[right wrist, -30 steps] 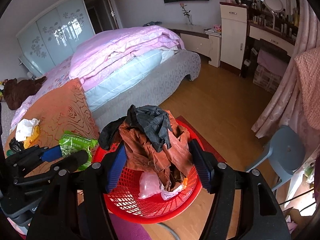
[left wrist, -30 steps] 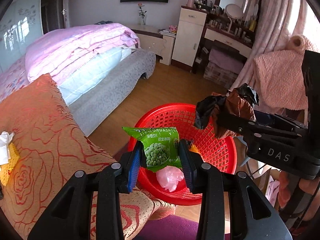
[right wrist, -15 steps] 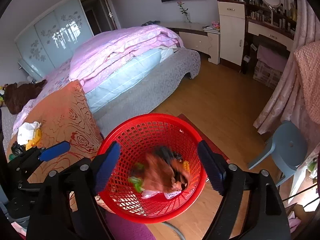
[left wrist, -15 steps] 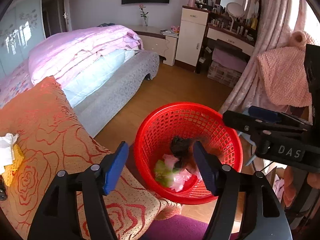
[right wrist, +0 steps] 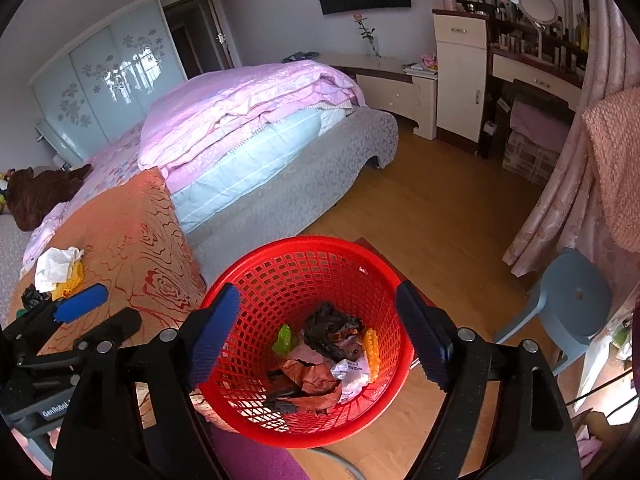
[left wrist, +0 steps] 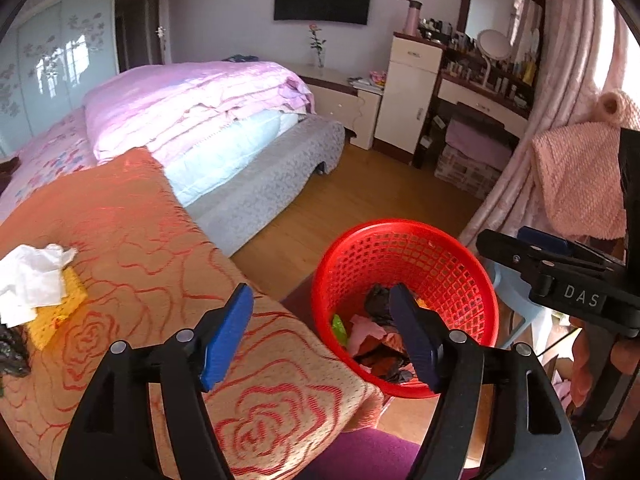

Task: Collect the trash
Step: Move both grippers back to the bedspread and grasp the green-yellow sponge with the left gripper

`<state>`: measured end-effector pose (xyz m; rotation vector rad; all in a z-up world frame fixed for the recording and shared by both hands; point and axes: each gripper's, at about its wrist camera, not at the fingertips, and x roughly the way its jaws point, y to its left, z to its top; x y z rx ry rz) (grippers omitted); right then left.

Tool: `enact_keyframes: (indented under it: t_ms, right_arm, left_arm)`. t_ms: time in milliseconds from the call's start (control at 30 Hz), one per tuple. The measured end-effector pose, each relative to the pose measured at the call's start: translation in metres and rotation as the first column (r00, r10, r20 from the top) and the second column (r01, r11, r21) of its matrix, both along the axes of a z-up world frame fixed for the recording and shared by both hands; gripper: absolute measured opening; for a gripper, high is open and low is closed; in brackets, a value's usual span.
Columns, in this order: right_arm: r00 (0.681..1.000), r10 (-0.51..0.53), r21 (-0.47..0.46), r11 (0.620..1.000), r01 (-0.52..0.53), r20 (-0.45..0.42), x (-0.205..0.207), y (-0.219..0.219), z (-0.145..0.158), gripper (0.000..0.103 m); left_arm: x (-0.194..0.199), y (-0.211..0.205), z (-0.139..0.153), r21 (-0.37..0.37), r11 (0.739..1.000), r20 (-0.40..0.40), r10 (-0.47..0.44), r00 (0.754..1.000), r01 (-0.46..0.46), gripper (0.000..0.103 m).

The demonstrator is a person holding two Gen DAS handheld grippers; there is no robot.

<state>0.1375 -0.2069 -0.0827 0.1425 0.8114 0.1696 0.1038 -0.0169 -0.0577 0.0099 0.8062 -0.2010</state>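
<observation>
- Right wrist view is showing the trash (right wrist: 320, 356) lying in the bottom of the red basket (right wrist: 256, 264): brown and black crumpled wrappers, a green scrap, an orange piece, a white printed packet.
- We are holding the right gripper (right wrist: 320, 336) above the basket, jaws spread wide, nothing between the pads.
- We are holding the left gripper (left wrist: 324, 336) over the near edge of the orange rose-patterned cover (left wrist: 132, 216), just beside the basket; its jaws are opening and nothing is between them.
- More trash is waiting on that cover: a white crumpled tissue (left wrist: 34, 276) lying on a yellow piece (left wrist: 60, 310), with a black crumpled scrap (left wrist: 10, 350) at the frame edge just beside them.
- Basket is standing on the wooden floor (right wrist: 432, 216), touching or nearly touching the draped cover edge; we cannot tell which.
- Risks, as we are judging them: the tissue is soft and layered, so a shallow pinch may be taking only one ply and leaving the yellow piece behind.
- Pads may be catching the loose cover fabric along with the trash and dragging it.
- Light basket may be tipping if a gripper is bumping its rim on the way back.
- Black scrap is easy to miss at the far edge.
</observation>
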Motion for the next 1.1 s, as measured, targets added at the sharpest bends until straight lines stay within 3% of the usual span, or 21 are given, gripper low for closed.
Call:
enact_keyframes:
  t_ms: [367,633,933,1100]
  right_arm:
    - [0.996,0.061,-0.009,0.998,-0.060,0.066,-0.012,0.024,0.009,0.078]
    - [0.984,0.150,-0.019,0.989,-0.149,0.099,-0.026,0.057,0.016,0.078]
    - [0.966,0.242,-0.052,0.970,-0.238,0.092,-0.034,0.097,0.016,0.078]
    - [0.953,0.283,-0.055,0.959,-0.279,0.105,-0.036,0.117,0.023,0.078]
  left_arm:
    - [-0.023,0.033,0.017,0.030,0.994,0.068,0.098,0.993,-0.100,0.070]
    - [-0.043,0.075,0.026,0.054,0.975,0.104,0.209,0.972,-0.216,0.072]
    - [-0.067,0.146,0.033,0.055,0.929,0.122,0.358,0.926,-0.366,0.072]
    - [-0.087,0.196,0.038,0.068,0.885,0.134,0.450,0.883,-0.461,0.073]
